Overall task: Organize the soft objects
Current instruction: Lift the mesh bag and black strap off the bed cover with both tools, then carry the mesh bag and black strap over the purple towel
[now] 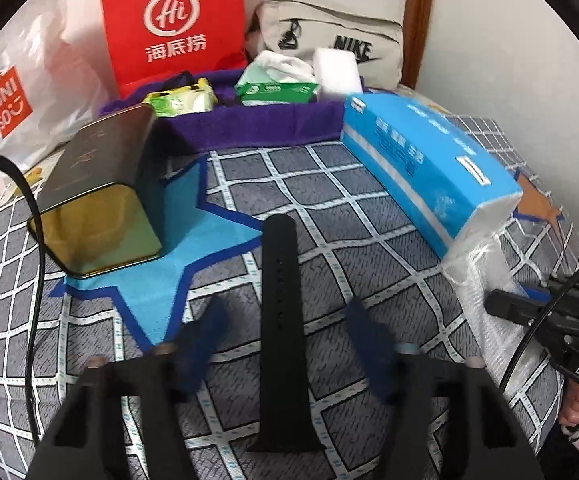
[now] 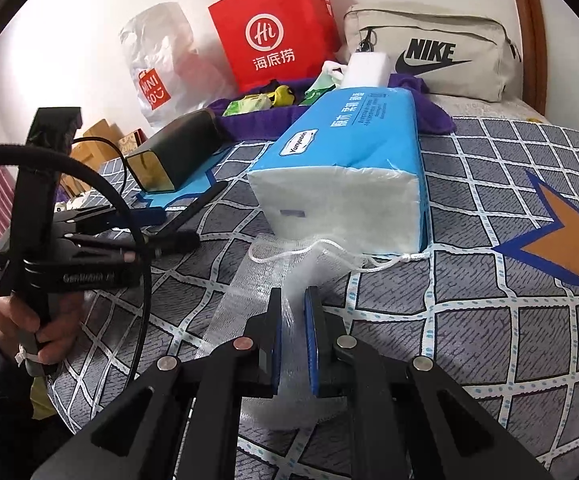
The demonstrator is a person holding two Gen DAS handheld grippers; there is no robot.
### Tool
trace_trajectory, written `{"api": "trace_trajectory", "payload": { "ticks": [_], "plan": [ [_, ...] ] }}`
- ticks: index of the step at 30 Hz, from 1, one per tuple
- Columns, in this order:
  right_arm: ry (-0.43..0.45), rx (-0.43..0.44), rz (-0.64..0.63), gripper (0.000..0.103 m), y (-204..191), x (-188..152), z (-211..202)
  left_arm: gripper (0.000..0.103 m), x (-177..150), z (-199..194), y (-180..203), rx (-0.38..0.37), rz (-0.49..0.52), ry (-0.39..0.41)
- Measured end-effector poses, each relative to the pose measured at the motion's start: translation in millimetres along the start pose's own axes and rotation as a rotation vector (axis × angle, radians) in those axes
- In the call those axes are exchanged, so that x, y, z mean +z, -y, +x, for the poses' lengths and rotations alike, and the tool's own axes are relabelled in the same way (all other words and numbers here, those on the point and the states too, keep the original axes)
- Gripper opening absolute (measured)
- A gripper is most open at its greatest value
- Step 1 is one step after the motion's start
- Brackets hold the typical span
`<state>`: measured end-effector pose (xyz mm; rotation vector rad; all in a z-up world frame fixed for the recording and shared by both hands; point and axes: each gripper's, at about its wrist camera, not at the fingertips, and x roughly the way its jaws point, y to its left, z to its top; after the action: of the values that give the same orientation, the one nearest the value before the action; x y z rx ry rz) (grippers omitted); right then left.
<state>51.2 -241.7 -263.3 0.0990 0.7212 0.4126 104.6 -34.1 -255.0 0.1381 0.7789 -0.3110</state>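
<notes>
My right gripper (image 2: 292, 340) is pinched closed on the white mesh drawstring bag (image 2: 289, 276), which lies flat on the bed (image 2: 489, 320) and runs from between the pads forward to the blue tissue pack (image 2: 349, 160); I judge I am holding its near end so the mouth stays by the pack for loading. My left gripper (image 1: 285, 344) hangs spread wide, gripping nothing, with the black watch strap (image 1: 279, 312) lying lengthwise between its fingers (probably my next pick). Ahead and to its left sits one dark tin (image 1: 101, 192); straight ahead, a purple towel (image 1: 257, 124) holds two green packets and one white sponge (image 1: 337, 76). Count: one mesh bag, one blue pack, one strap, one tin, and three bags against the wall beyond.
</notes>
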Motion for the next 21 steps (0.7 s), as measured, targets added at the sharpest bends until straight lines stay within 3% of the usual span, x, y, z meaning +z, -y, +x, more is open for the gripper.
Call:
{"api": "trace_trajectory", "payload": {
  "ticks": [2,15,18,21],
  "plan": [
    [0.000,0.001,0.001,0.011,0,0,0,0.020,0,-2,-1,-0.006,-0.008,0.007],
    [-0.004,-0.005,-0.005,0.011,-2,0,0,0.020,3,0,6,0.034,0.032,-0.002],
    [-0.007,-0.029,-0.038,0.011,-7,1,-1,0.020,5,0,7,0.026,0.074,-0.010],
    [-0.028,-0.066,-0.086,0.010,-16,2,-2,0.020,10,-3,0,-0.008,0.029,-0.035]
  ]
}}
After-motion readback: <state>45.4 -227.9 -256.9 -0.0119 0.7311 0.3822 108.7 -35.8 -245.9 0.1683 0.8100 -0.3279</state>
